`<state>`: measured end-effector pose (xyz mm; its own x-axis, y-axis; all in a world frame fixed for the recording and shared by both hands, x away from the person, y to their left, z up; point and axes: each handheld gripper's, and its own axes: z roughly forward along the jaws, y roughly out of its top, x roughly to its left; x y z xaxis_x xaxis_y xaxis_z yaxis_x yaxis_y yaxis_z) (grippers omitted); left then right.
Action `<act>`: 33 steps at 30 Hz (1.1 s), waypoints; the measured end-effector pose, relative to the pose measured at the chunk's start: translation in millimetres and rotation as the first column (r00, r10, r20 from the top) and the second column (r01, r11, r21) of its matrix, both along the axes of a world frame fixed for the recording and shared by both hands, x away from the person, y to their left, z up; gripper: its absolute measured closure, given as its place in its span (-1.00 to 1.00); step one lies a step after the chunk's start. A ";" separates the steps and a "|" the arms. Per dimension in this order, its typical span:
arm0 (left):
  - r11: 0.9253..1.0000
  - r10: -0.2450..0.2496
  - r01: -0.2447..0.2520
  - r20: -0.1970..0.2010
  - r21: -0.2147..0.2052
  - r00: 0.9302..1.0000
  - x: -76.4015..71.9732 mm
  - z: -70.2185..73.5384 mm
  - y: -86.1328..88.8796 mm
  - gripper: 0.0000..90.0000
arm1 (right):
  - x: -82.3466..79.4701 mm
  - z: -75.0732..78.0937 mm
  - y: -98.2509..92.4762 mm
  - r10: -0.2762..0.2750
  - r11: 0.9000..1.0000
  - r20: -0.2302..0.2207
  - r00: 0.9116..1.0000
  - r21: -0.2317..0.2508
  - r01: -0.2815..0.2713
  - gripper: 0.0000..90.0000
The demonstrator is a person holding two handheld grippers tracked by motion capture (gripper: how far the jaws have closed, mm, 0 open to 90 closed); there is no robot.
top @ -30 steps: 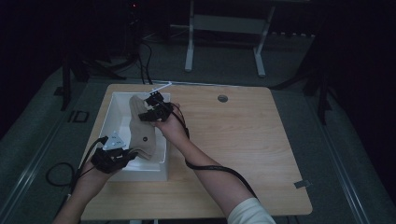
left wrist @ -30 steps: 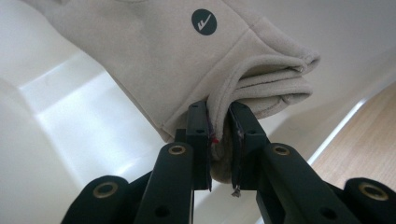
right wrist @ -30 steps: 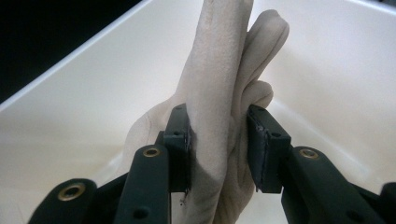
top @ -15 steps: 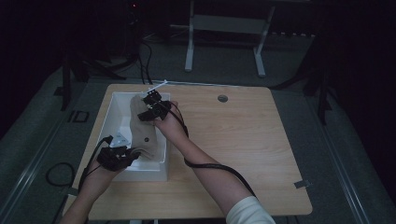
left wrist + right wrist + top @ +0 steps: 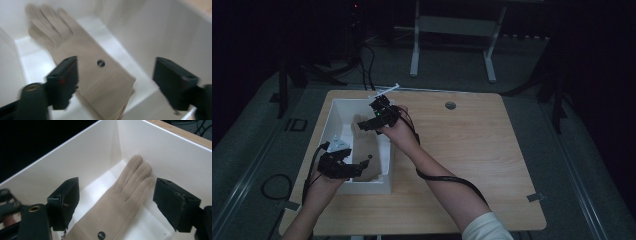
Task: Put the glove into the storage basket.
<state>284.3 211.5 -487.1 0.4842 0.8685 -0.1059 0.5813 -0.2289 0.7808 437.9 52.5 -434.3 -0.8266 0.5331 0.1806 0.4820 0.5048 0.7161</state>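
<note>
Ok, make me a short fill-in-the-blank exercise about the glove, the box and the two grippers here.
1. The beige glove lies flat inside the white ____.
2. The left gripper has its jaws ____, with nothing clamped.
3. The small round logo on the glove is ____ in colour.
4. The box stands on a ____ table.

Missing words: box; open; black; wooden

The white box [image 5: 384,150] stands on the surface [image 5: 492,160] toward 9 o'clock; its upright walls close it on every side, so the only way in is from above. Flat on its floor lies the beige glove [image 5: 82,62], fingers touching the far end wall. The left gripper [image 5: 357,167] hangs over the 6 o'clock end, the right gripper [image 5: 368,124] over the 12 o'clock end, both with jaws just spread wide and nothing between them. From 1 to 5 o'clock the surface lies bare, but for the right forearm and cable [image 5: 452,180].
</note>
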 end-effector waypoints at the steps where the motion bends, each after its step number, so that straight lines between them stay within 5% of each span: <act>1: 1.000 -0.002 0.002 0.011 -0.007 1.000 -1.2 2.2 -0.8 -0.67 | -1.1 1.7 -2.4 0.009 1.000 0.002 1.000 -0.002 -0.009 -0.57; 12: 0.992 -0.045 0.055 0.088 -0.111 0.995 -7.9 33.2 -20.6 -0.67 | -9.7 19.9 -43.7 0.025 0.998 0.016 1.000 0.065 -0.026 -0.59; 26: 0.982 -0.141 0.155 0.133 -0.106 0.981 -5.7 63.1 -67.1 -0.67 | -21.5 26.5 -104.7 0.024 0.998 0.060 0.998 0.061 -0.027 -0.60; 33: 0.969 -0.211 0.228 0.159 -0.098 0.965 -4.2 74.6 -102.5 -0.67 | -24.6 31.3 -138.1 -0.008 0.996 0.067 0.998 0.084 0.002 -0.60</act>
<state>280.2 109.1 -412.5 0.6789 0.7256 -0.1121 0.4045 -0.2422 0.8819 413.3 -85.6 -403.0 -0.8356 0.5228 0.1689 0.4339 0.4394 0.7865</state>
